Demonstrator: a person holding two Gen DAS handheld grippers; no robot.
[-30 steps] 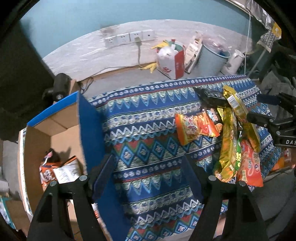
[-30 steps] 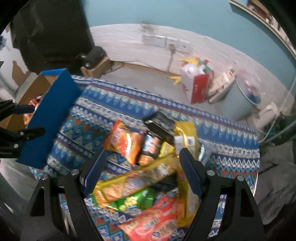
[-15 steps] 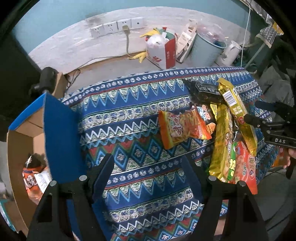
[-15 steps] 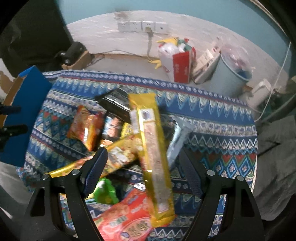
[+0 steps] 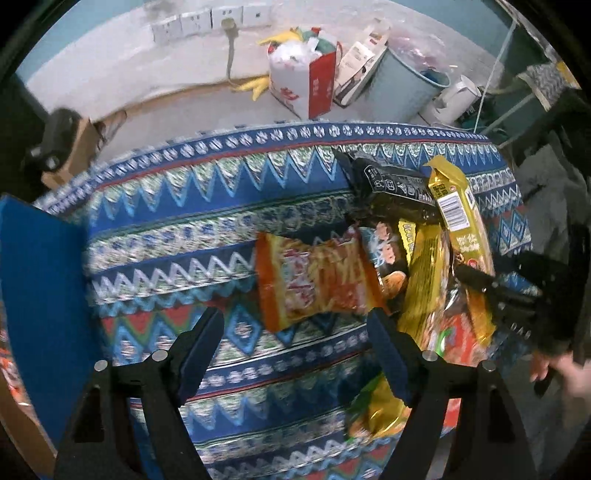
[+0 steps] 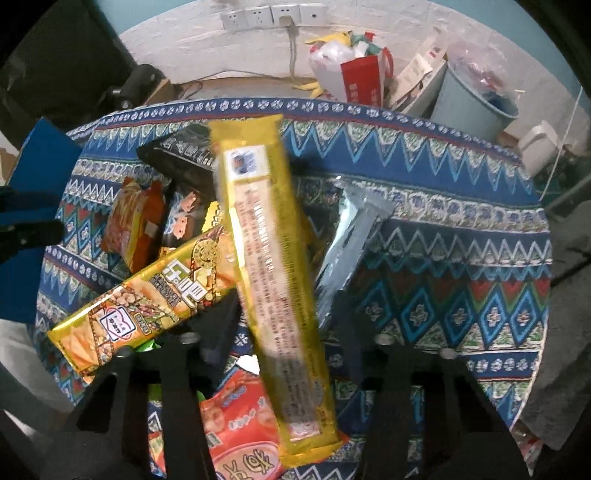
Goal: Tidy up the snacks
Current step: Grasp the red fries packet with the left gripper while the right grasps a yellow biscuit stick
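A pile of snack packs lies on the patterned cloth [image 5: 192,221]. My left gripper [image 5: 295,332] is open and empty, just in front of an orange chip bag [image 5: 314,280]. My right gripper [image 6: 284,328] is open, its fingers either side of a long yellow pack [image 6: 269,251], which also shows in the left wrist view [image 5: 461,229]. Whether the pads touch it I cannot tell. Beside it lie a second yellow pack [image 6: 147,302], a black pack [image 6: 184,155], a silver pack [image 6: 351,236] and a red bag [image 6: 240,424].
A cardboard box with a blue flap [image 5: 37,295] stands at the table's left edge. Beyond the table are a red-and-white bag [image 5: 306,85], a blue bin [image 5: 406,85] and wall sockets [image 5: 207,26].
My left gripper has swung right from the box toward the orange chip bag. My right gripper has moved in over the pile, and the long yellow pack now lies between its fingers.
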